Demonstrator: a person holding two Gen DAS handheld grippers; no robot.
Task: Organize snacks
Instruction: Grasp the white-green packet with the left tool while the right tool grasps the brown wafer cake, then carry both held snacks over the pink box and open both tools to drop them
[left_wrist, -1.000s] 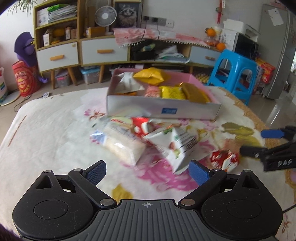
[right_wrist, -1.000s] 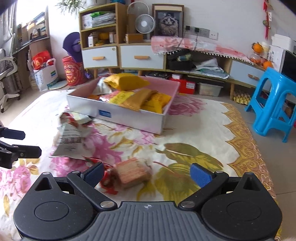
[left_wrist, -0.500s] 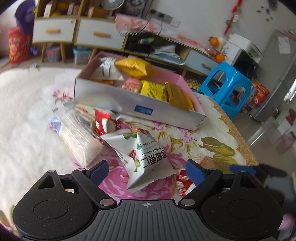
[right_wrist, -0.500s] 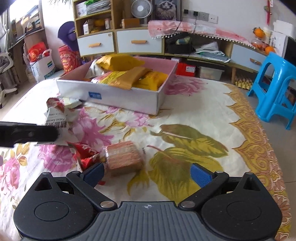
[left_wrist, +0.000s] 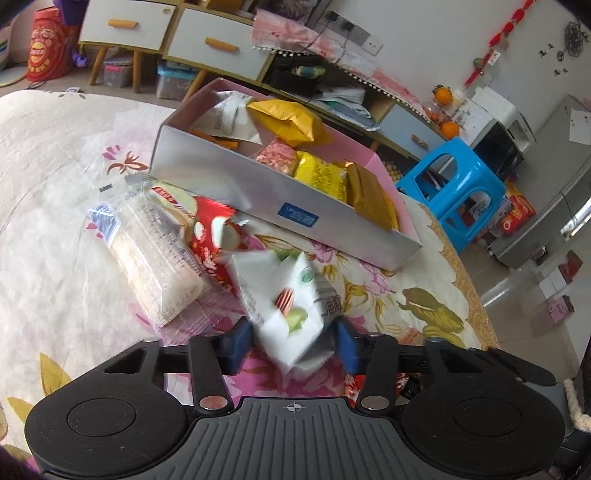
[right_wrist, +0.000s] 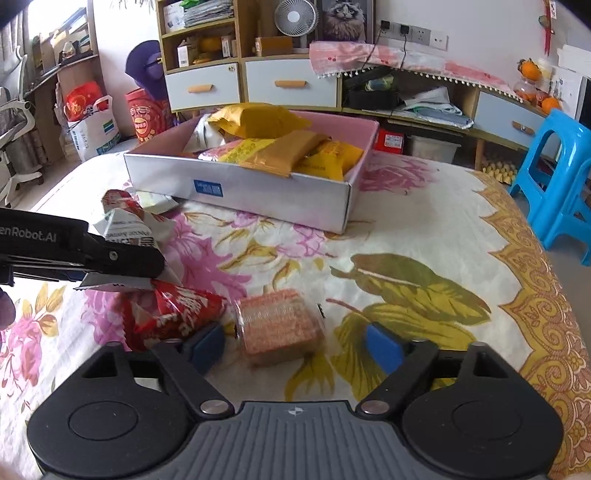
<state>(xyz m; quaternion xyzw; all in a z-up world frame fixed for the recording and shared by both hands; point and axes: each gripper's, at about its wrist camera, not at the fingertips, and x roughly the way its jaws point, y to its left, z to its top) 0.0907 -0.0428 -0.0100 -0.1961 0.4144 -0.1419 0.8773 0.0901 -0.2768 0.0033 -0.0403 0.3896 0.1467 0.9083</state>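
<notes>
On the floral blanket (right_wrist: 424, 229) sits the long white box (left_wrist: 236, 184), pink inside and full of yellow packets. In front of the box, the left gripper (left_wrist: 291, 345) is closing around a white nut pouch (left_wrist: 288, 306), pads touching its sides. Further right, the right gripper (right_wrist: 295, 347) closes around a clear-wrapped cracker pack (right_wrist: 277, 326), not yet touching.

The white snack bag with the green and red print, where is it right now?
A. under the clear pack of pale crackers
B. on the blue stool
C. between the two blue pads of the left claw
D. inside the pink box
C: in the left wrist view the white snack bag sits between the blue pads of the left claw, whose jaws are closing, in front of the pink box.
</notes>
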